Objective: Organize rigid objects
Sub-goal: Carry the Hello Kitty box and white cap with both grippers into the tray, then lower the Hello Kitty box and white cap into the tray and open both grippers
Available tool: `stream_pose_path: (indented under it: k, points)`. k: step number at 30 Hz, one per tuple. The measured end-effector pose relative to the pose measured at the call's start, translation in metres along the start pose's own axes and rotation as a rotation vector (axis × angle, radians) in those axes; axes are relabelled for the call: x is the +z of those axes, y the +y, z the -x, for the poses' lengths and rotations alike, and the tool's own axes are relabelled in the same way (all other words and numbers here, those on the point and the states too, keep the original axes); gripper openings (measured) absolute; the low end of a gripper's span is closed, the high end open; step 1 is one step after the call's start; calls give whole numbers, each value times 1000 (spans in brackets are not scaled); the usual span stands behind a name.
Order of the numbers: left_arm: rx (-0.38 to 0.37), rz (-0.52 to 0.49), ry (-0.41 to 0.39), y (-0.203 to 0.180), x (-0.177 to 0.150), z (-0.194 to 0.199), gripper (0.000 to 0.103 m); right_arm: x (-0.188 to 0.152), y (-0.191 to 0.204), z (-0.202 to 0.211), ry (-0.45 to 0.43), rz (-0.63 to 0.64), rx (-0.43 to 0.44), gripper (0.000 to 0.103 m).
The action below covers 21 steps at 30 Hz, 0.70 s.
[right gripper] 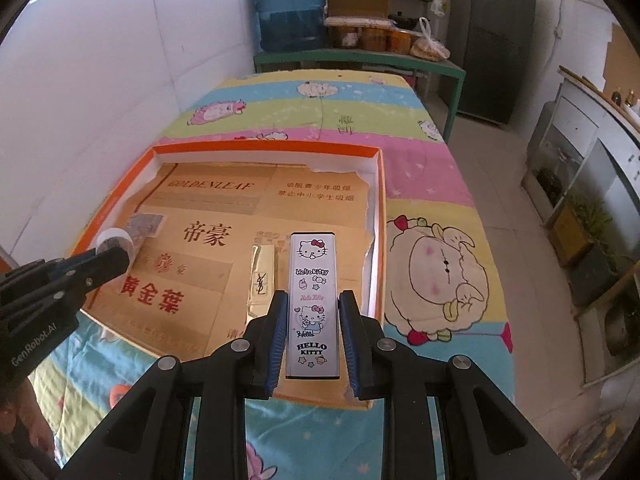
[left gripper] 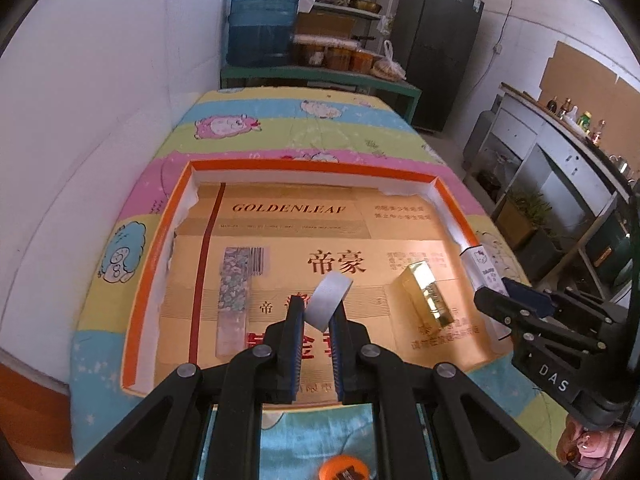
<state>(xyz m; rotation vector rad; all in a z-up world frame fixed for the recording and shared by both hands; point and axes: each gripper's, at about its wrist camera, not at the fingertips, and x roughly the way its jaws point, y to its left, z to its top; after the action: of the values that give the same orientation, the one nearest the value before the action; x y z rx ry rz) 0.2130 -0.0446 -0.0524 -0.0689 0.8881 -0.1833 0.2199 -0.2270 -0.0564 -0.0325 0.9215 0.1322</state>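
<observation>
My left gripper [left gripper: 317, 312] pinches a white round tape roll [left gripper: 331, 300]; my right gripper [right gripper: 313, 316] clamps a silver Hello Kitty rectangular case [right gripper: 313, 304] above the orange-rimmed cardboard tray [left gripper: 312, 167].

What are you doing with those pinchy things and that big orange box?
A person is sorting small things into the orange box, one gripper in each hand. The left gripper has its fingers shut on a small grey-white roll. The right gripper holds a Hello Kitty case above the box's right side. A gold bar and a flowery strip already lie inside on the cardboard lining.
</observation>
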Motion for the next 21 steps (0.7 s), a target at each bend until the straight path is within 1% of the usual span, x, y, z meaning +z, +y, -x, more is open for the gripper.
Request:
stream_pose_path:
  k: [8, 14, 21]
  points:
    - [12, 6, 47, 5, -3, -25, 13, -1, 1, -24, 52, 7, -3, 26]
    - [2, 8, 75, 7, -4, -39, 13, -1, 4, -34, 69, 20, -3, 26]
    - [-10, 7, 77, 8, -4, -45, 13, -2, 5, -41, 78, 24, -11, 26]
